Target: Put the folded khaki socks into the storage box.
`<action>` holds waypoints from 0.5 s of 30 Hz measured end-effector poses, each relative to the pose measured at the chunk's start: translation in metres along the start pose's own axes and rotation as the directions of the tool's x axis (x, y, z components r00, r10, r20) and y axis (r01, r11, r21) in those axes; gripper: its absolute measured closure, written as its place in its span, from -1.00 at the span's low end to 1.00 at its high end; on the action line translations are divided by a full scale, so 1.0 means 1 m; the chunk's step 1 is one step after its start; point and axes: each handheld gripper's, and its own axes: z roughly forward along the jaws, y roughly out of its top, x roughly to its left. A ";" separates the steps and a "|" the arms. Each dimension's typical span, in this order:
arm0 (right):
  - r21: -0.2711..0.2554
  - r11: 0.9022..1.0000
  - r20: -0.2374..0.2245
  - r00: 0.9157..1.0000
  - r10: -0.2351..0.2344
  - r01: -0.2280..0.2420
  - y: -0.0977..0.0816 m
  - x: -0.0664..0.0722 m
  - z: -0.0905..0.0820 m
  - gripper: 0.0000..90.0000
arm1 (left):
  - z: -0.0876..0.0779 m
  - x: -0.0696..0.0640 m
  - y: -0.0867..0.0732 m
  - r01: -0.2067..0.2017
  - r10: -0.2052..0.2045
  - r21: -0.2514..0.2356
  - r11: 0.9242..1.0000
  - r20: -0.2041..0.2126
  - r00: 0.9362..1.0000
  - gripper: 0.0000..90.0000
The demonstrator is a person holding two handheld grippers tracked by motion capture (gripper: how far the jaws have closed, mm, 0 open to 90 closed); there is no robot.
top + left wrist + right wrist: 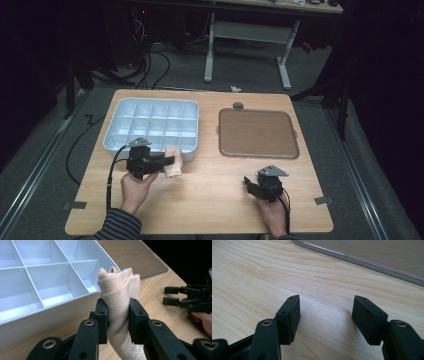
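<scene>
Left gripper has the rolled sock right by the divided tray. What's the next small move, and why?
Probably lift the left gripper a little and carry the rolled sock over the white tray's near wall: its pads press the sock, which sits outside the empty compartments.

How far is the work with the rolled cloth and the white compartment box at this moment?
Done: the left tongs are closed on the rolled peach cloth, and the clear lid lies apart from the box on the table. In hand: the cloth is held at the near wall of the white compartment box. Left: every compartment is empty, so nothing is placed yet. The right tongs are open and idle.
</scene>
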 end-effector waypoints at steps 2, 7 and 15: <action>0.000 1.000 0.000 1.000 0.000 0.000 0.000 0.000 0.000 -0.11 | -0.003 0.001 0.000 0.011 -0.011 -0.007 1.000 0.001 1.000 0.62; 0.000 1.000 0.001 1.000 0.000 0.000 0.000 0.000 0.000 -0.11 | -0.012 0.011 0.001 0.025 -0.025 -0.023 0.999 -0.004 1.000 0.62; 0.000 1.000 0.001 1.000 0.001 -0.001 0.000 0.000 0.000 -0.11 | -0.023 0.017 0.006 0.035 -0.035 -0.041 0.999 -0.002 0.999 0.62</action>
